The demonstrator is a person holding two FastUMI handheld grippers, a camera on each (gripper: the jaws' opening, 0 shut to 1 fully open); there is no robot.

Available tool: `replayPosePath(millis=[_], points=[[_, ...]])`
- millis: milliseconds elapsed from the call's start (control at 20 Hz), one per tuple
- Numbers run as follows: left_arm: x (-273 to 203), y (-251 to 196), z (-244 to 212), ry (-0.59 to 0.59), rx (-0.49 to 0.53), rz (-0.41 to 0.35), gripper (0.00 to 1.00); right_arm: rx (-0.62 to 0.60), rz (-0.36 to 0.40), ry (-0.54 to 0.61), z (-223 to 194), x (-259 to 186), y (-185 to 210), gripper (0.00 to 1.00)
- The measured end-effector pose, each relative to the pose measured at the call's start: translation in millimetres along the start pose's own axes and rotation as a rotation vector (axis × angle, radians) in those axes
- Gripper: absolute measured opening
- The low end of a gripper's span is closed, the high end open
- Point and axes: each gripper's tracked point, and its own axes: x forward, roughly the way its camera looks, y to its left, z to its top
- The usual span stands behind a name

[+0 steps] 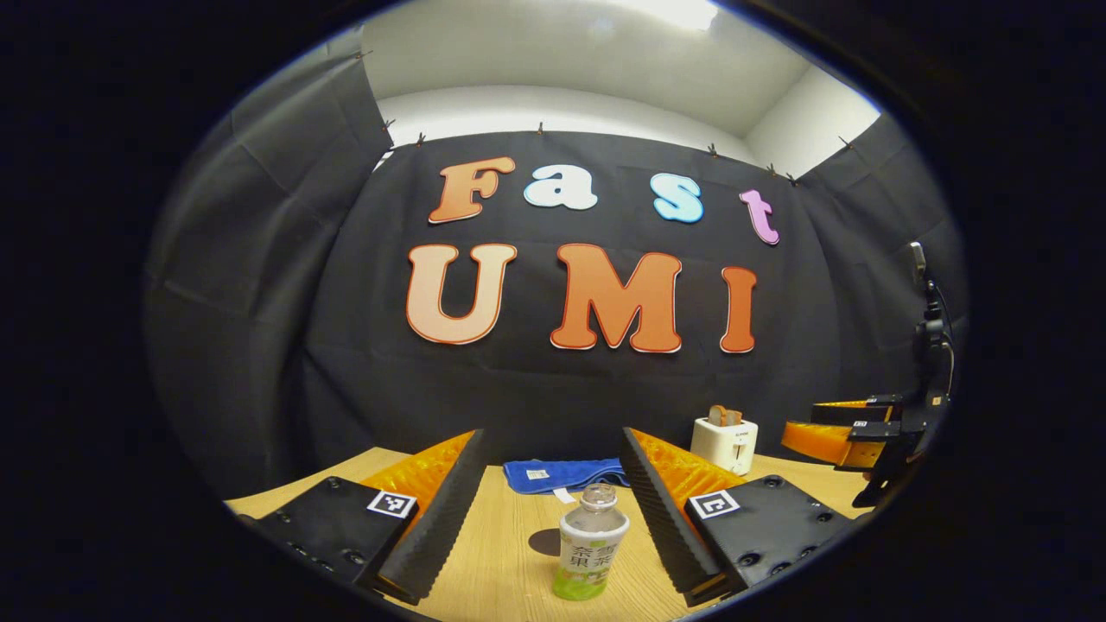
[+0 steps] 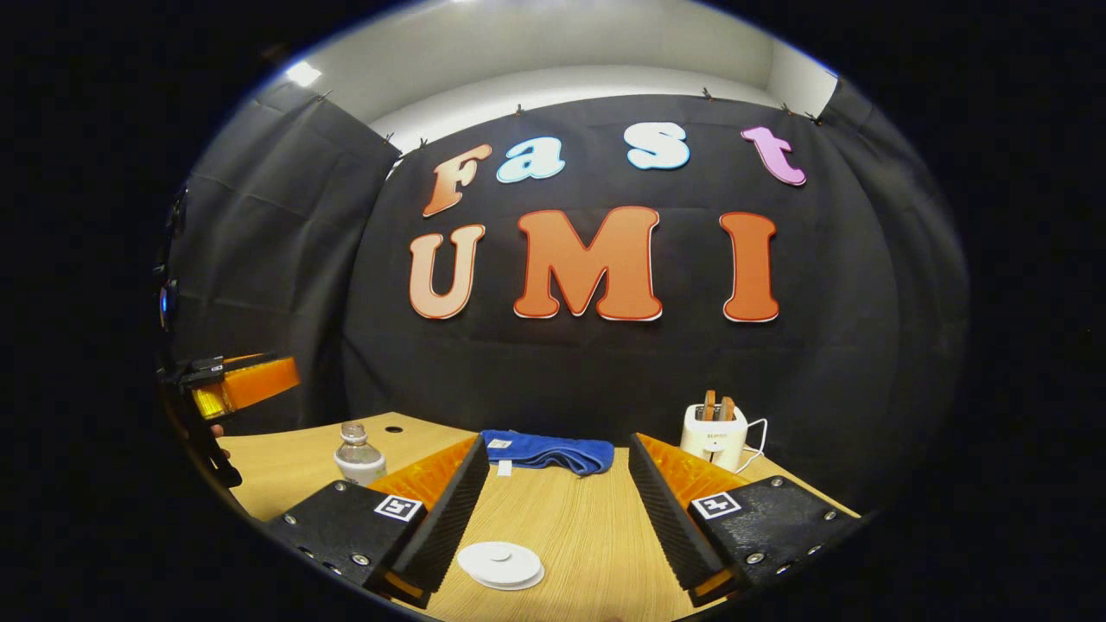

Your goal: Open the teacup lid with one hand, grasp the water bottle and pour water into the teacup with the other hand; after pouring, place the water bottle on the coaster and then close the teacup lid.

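**Bottle dead ahead of the left tongs, lid under the right**

The left gripper (image 1: pixel 553 510) hangs released, its two fingers spread wide and holding nothing. Straight ahead between them, just beyond the tips and apart from both, stands the water bottle (image 1: pixel 591 542) on the wooden table (image 1: pixel 501 553). It is upright, long axis vertical, neck pointing up; I cannot tell whether it is capped. This hand is plainly the nearer one to it, so a level forward reach and a squeeze on the body looks like the likely grasp.

The right gripper (image 2: pixel 553 510) is likewise released and empty. Low between its fingers, nearer the left one, a flat white disc (image 2: pixel 500 564) lies on the table, probably the teacup lid or the coaster; I cannot tell which. From this view the bottle stands well off to the left.

Farther back lie a blue cloth (image 2: pixel 549 453) and a white toaster (image 2: pixel 714 434).
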Motion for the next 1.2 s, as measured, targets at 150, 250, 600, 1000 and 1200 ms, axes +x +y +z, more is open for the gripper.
replayPosePath(millis=[150,250,600,1000,1200], points=[[-2,-9,-14,0.023,-0.024,-0.037,0.99,-0.01,0.013,0.039,-19,4,6,0.98],[-3,-9,-29,0.046,0.003,-0.042,0.99,0.007,0.033,0.075,-36,7,14,0.97],[-2,-21,-74,0.135,0.052,-0.062,0.99,-0.009,0.08,0.18,-82,19,28,0.98],[3,-37,-116,0.206,0.056,-0.119,0.99,0.01,0.138,0.294,-132,25,50,0.93],[9,-40,-138,0.233,0.11,-0.118,0.99,-0.004,0.15,0.327,-148,29,53,0.87]])
